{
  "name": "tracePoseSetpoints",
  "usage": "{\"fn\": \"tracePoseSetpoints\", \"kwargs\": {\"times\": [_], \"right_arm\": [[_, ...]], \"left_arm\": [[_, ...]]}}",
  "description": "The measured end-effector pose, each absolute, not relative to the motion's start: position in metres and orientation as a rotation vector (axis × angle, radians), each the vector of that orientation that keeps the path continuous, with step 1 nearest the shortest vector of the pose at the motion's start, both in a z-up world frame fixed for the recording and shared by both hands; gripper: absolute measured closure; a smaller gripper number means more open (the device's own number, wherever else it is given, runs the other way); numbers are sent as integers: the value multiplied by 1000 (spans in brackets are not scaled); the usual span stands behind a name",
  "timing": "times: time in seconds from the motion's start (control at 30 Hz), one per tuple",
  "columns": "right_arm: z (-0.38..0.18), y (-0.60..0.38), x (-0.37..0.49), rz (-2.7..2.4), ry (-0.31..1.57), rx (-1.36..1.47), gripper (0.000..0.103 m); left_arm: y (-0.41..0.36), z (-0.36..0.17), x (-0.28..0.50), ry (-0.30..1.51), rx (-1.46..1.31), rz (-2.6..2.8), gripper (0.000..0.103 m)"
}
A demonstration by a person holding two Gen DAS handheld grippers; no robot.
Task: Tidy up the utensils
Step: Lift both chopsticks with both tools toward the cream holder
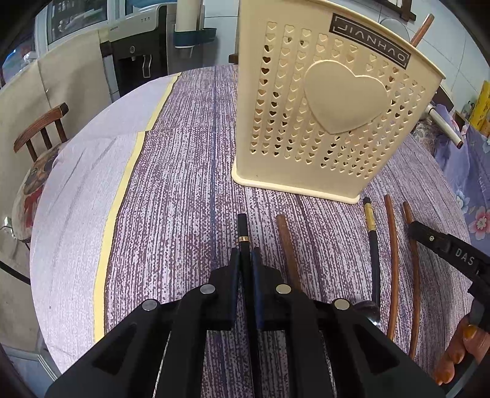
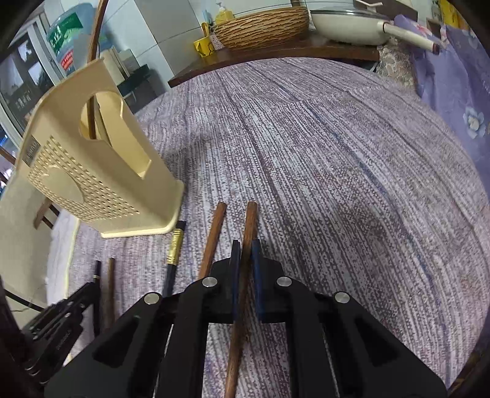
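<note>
Both views evenly lit, soft indoor light, fairly bright, no hard shadows. Left wrist view: daylight from window (image 1: 76, 21) at upper left, slightly washed out there; faint soft shadow under the cream holder (image 1: 324, 116) base on the tablecloth (image 1: 183, 183). Small specular glints on the metal bolts at lower centre. Right wrist view: window (image 2: 21, 76) at far left gives mild glare; pan (image 2: 346, 27) at the top catches a highlight. Strong fisheye bending at edges in both, straight lines curve, black vignette in all corners. Centre sharp; edges soft and smeared. Black gripper bodies at bottom underexposed, little detail. Slight compression noise on cloth weave.
</note>
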State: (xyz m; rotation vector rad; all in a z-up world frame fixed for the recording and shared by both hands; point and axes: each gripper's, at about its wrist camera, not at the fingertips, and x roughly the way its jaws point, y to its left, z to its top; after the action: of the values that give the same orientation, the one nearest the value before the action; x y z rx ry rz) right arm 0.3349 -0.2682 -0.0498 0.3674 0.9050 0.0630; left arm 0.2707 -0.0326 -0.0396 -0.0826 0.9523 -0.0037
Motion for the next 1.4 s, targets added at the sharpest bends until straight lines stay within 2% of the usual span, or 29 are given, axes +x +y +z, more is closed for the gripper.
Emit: {"fn": "tracePoseSetpoints", "kwargs": {"times": [0.4,0.83,1.4], "right_arm": [[8,-276,301,223,771,423,95],[95,-282,240,342,583,296,95],[128,-260,230,382,532,206,95]], "left_arm": [[-20,5,253,845,-159,-80,95],[-8,77,217,652,-139,-176,95],[-4,105,205,579,-111,-198,95]]}}
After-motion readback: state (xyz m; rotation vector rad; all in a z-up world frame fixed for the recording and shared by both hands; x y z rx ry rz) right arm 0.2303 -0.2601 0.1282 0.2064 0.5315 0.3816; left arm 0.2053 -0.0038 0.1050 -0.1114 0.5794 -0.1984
